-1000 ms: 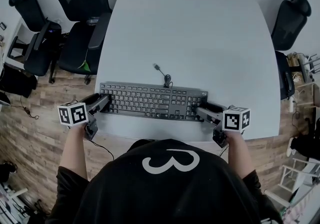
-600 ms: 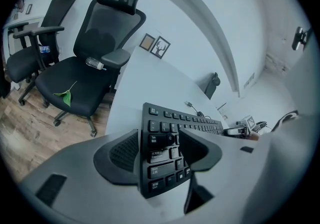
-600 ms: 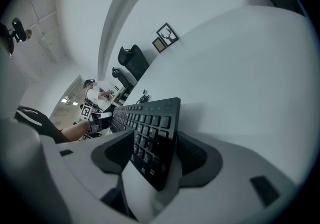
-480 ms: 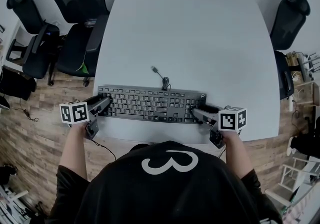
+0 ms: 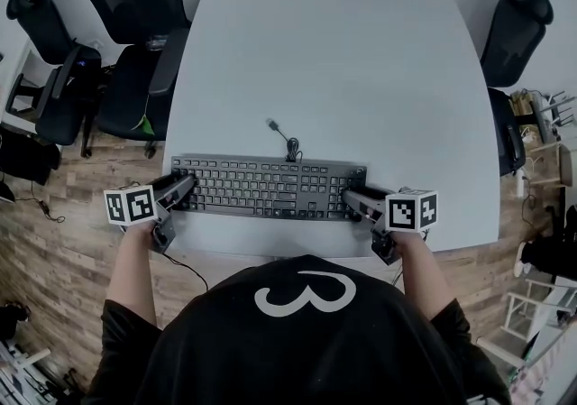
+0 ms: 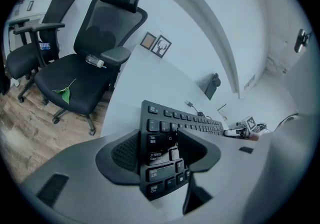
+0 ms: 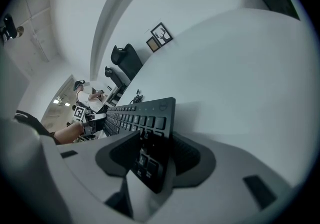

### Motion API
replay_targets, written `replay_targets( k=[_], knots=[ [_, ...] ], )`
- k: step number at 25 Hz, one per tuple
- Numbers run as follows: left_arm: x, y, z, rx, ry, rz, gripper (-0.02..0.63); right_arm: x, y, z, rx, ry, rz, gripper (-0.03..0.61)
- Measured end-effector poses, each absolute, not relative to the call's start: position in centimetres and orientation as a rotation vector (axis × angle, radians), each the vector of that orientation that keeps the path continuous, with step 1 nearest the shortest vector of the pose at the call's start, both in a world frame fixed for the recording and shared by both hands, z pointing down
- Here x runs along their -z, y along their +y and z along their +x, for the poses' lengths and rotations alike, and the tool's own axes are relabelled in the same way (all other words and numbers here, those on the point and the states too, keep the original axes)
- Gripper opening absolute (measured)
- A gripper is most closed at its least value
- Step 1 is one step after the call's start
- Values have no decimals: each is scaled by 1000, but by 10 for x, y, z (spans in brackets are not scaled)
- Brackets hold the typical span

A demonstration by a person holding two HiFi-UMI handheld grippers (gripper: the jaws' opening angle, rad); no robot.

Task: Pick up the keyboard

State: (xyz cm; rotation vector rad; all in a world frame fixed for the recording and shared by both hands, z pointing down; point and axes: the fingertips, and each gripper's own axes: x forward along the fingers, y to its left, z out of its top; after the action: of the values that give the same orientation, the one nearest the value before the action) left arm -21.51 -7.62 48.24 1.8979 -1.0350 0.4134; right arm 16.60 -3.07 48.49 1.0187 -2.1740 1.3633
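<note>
1. The keyboard (image 5: pixel 268 188) is laid flat near the front edge of the white table (image 5: pixel 343 60), keys up and long side across the head view; its cable (image 5: pixel 282 137) is curled on the table just behind it.
2. At far left, black office chairs (image 5: pixel 135 33) are drawn up beside the table on the wooden floor (image 5: pixel 54 241).
3. The left gripper (image 5: pixel 185 185) is held at the keyboard's left end; its jaws have just been closing slightly and are set wide, with that end taken between them; one jaw is placed outside the edge, the other over the keys.
4. The right gripper (image 5: pixel 350 198) is held at the keyboard's right end; its jaws have just been closing further and are set somewhat narrower, with that end between them; firm pressure from the pads is not shown.
5. At far right, another black chair (image 5: pixel 509 29) is placed beside the table.
</note>
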Motion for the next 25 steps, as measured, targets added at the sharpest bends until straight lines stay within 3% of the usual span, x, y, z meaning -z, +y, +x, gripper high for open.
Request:
replay_targets(
  k=[25],
  knots=[
    [-482, -58, -217, -320, -1098, 1827, 233, -468, -39, 166, -1305, -2229, 1063, 173]
  ],
)
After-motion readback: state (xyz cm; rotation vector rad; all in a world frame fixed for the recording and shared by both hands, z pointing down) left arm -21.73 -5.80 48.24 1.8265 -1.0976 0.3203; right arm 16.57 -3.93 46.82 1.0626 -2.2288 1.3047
